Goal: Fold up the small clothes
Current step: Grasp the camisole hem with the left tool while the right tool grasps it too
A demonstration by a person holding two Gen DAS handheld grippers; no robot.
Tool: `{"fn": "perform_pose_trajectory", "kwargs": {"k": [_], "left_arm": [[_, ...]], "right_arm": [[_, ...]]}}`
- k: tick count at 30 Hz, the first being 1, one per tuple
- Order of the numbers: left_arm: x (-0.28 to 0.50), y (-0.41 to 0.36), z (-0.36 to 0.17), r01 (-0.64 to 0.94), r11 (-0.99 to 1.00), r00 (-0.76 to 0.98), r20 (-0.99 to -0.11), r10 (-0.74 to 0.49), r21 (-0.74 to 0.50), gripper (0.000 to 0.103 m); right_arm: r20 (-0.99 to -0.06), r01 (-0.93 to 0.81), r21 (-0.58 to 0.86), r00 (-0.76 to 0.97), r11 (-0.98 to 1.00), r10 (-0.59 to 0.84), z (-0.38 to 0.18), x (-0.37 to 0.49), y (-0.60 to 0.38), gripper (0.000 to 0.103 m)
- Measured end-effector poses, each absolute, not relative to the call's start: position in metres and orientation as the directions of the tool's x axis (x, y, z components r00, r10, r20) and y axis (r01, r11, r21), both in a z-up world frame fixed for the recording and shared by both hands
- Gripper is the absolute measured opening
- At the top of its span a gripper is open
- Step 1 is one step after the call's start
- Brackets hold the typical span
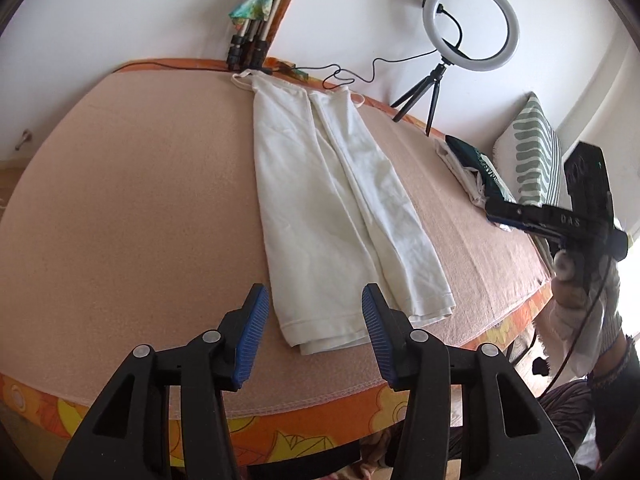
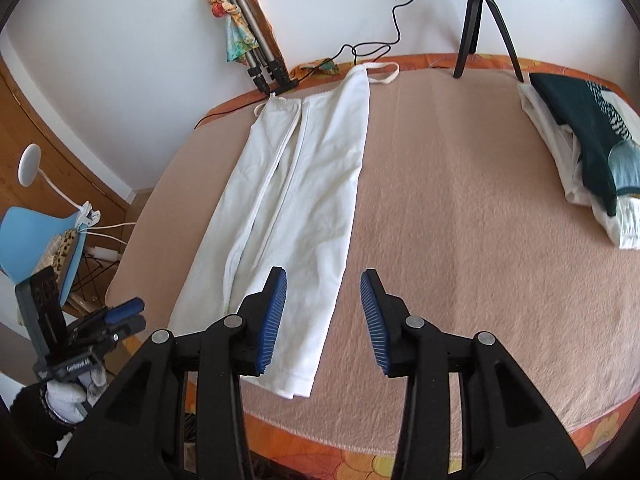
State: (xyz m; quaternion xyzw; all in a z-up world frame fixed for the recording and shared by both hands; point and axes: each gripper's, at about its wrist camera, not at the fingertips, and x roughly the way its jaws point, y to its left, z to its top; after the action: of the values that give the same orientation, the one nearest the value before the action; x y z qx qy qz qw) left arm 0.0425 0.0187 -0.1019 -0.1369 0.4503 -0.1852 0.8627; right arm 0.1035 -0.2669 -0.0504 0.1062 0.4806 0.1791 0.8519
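Garment [image 1: 332, 204]: a white strappy top, laid flat and lengthwise on the pink blanket [image 1: 120, 200], both long sides folded in toward the middle so that a narrow strip is formed. Straps [image 2: 382, 72] are seen at the far end, near the wall; the hem lies at the near edge of the blanket.

Left gripper [image 1: 314, 332] is held above the hem end, jaws spread wide, nothing between the blue pads [image 1: 252, 336]. Contact with the cloth is not seen.

Right gripper [image 2: 324, 320] is likewise held wide and empty. In the right wrist view its left pad [image 2: 274, 320] overlaps the near right portion of the top; whether it touches cannot be told. In the left wrist view this gripper is seen off the right edge of the bed, held in a gloved hand [image 1: 580, 304].

Folded pile [image 2: 580, 144], dark green over white, is noted at the far right of the blanket, well apart from the top. Ring light [image 1: 470, 26] on a small tripod stands at the back edge. A second, folded tripod [image 2: 256, 36] leans against the wall behind the straps.
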Motion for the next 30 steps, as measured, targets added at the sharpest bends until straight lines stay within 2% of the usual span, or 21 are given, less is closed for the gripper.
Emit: {"fn": "perform_pose_trajectory", "kwargs": {"k": [4,8,17,21,23,25,28,30], "left_arm": [[0.045,0.021,-0.12,0.162,0.862,0.458,-0.738,-0.496,-0.48,0.047],[0.043,0.019,-0.128,0.154,0.858,0.441,-0.743,-0.503,-0.49,0.047],[0.045,0.02,-0.14,0.133,0.83,0.406,-0.734,-0.544,-0.542,0.044],[0.047,0.017,-0.141,0.142,0.826,0.392,-0.735,-0.553,-0.545,0.03],[0.047,0.015,-0.143,0.147,0.828,0.391,-0.737,-0.551,-0.541,0.018],[0.048,0.012,-0.145,0.154,0.826,0.383,-0.738,-0.556,-0.542,0.012],[0.048,0.009,-0.146,0.16,0.813,0.375,-0.727,-0.575,-0.56,0.004],[0.045,0.008,-0.143,0.175,0.815,0.392,-0.72,-0.573,-0.552,0.003]], "right_arm": [[-0.802,-0.199,0.394,0.403,0.897,0.442,-0.084,0.084,-0.261,0.04],[-0.816,-0.189,0.424,0.345,0.886,0.464,-0.111,0.078,-0.254,0.04],[-0.787,-0.19,0.503,0.304,0.844,0.537,-0.126,0.076,-0.254,0.04],[-0.77,-0.212,0.528,0.288,0.822,0.569,-0.129,0.072,-0.251,0.033],[-0.763,-0.216,0.541,0.28,0.813,0.582,-0.131,0.071,-0.249,0.023],[-0.765,-0.21,0.543,0.276,0.813,0.582,-0.134,0.072,-0.247,0.01],[-0.743,-0.174,0.584,0.278,0.793,0.609,-0.138,0.073,-0.25,0.008],[-0.739,-0.159,0.591,0.284,0.791,0.61,-0.138,0.072,-0.252,0.007]]}}
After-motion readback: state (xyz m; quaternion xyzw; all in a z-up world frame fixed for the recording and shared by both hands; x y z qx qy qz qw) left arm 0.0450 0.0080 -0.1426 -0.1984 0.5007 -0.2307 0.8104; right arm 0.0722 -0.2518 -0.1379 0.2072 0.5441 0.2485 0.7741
